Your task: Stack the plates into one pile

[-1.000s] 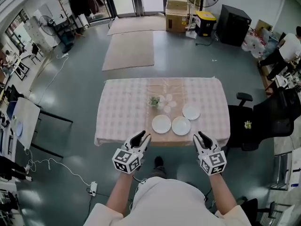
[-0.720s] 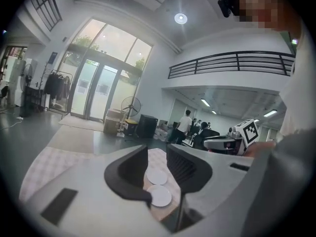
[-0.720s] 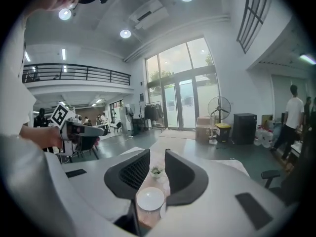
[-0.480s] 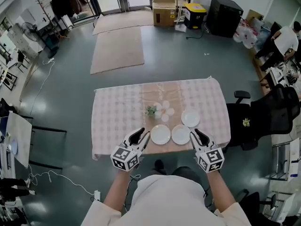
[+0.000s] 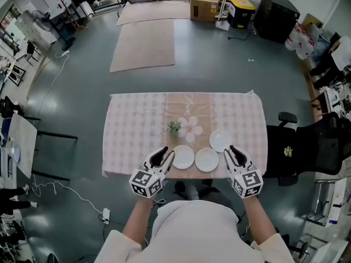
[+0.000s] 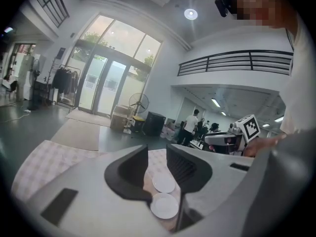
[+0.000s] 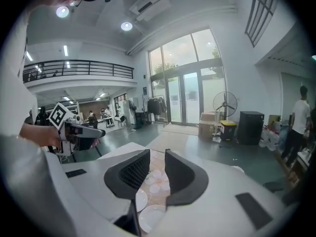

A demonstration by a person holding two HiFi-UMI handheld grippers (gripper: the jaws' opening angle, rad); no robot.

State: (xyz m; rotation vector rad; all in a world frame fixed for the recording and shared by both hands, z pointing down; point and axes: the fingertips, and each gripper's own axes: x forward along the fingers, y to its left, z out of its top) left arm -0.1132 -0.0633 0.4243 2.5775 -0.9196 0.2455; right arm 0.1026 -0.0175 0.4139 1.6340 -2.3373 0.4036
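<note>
1. This is looking like a large open workshop hall: a glossy grey concrete floor (image 5: 82, 114) is spreading all round a table under a pale pink checked cloth (image 5: 131, 130).
2. Beyond that table, two beige rugs (image 5: 143, 45) are lying before brown cardboard boxes (image 5: 204, 7) and a tall glass entrance (image 6: 106, 85).
3. Right of the table, a black office chair (image 5: 312, 147) is standing.
4. High beyond the table, a black-railed mezzanine (image 6: 237, 63) is running along the wall.
</note>
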